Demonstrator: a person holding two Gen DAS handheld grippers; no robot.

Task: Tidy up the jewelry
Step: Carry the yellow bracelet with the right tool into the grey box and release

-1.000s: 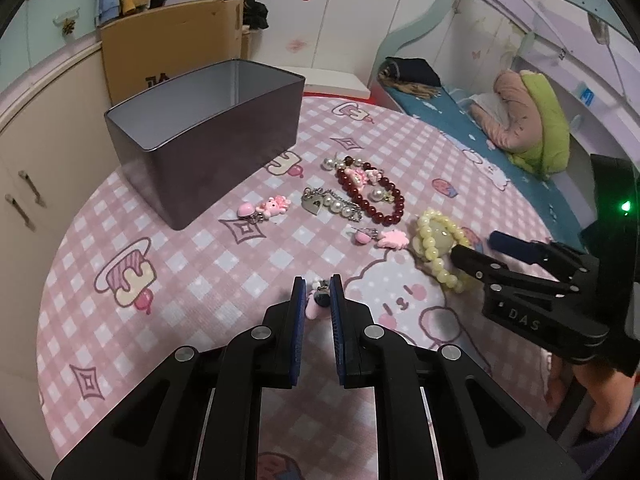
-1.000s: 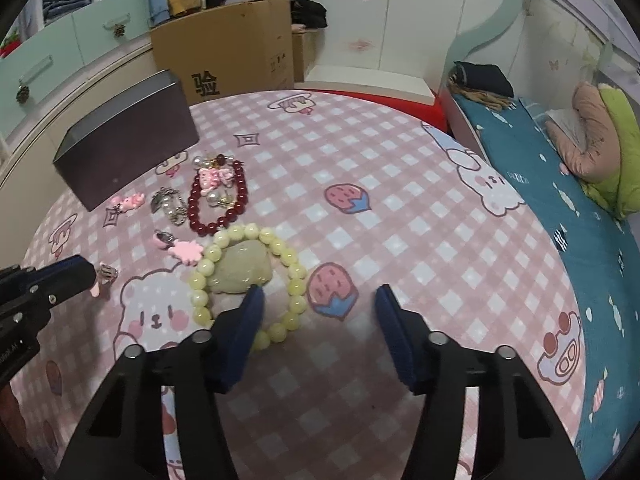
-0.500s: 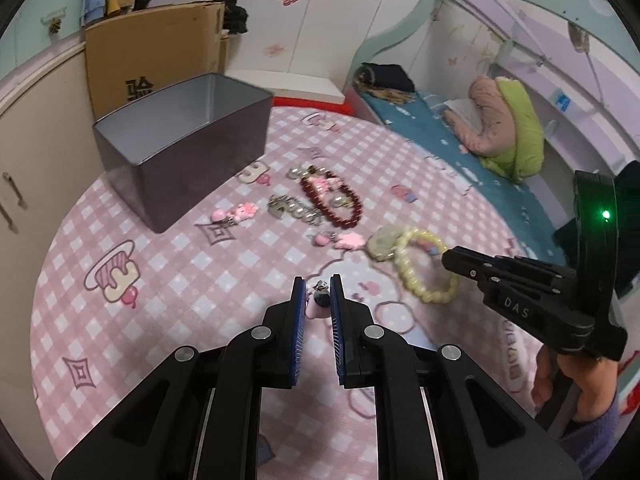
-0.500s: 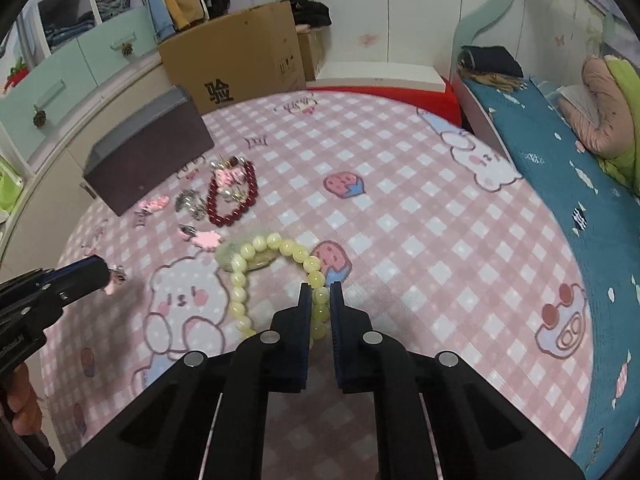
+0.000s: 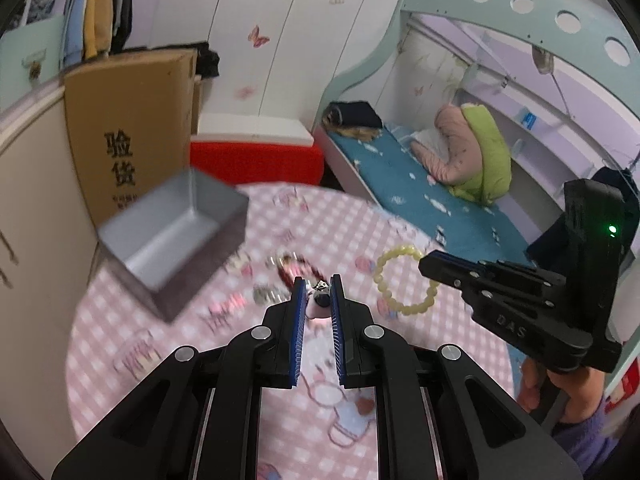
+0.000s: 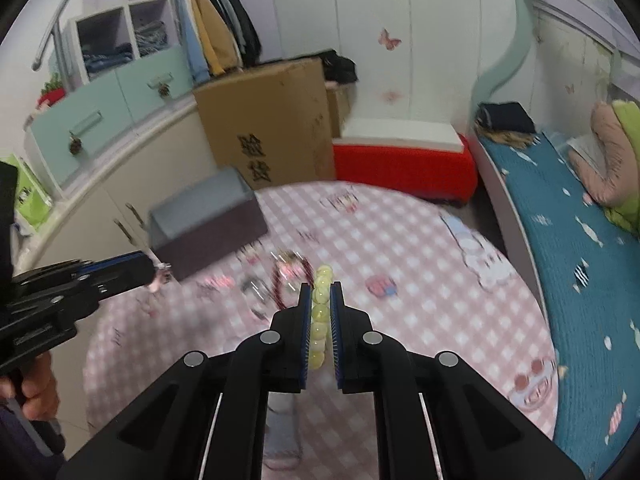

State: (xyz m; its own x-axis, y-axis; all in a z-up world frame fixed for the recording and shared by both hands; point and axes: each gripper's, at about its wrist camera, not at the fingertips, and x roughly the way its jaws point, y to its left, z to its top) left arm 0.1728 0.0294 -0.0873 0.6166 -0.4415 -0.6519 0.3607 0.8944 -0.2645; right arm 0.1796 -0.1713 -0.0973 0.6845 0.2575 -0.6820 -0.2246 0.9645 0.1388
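Note:
My left gripper [image 5: 318, 286] is shut on a small pink charm [image 5: 319, 300] with a metal clasp, held high above the pink checked table [image 5: 200, 380]. My right gripper [image 6: 321, 290] is shut on a pale yellow bead bracelet [image 6: 320, 312]; in the left wrist view the bracelet [image 5: 400, 280] hangs from the right gripper [image 5: 430, 262] in the air. The open grey metal box [image 5: 176, 236] stands at the table's far left and also shows in the right wrist view [image 6: 208, 220]. A dark red bead bracelet [image 6: 290, 280] and other pink charms [image 5: 228, 306] lie blurred on the table.
A cardboard box [image 5: 128, 132] stands behind the grey box. A red-sided bench [image 5: 256, 160] and a bed with a blue sheet [image 5: 420, 200] lie beyond the table. Cabinets [image 6: 100, 120] run along the left wall.
My right gripper closed on the yellow bracelet and lifted it off the table. Both grippers have risen, the left still holding the pink charm; the view now tilts toward the room.

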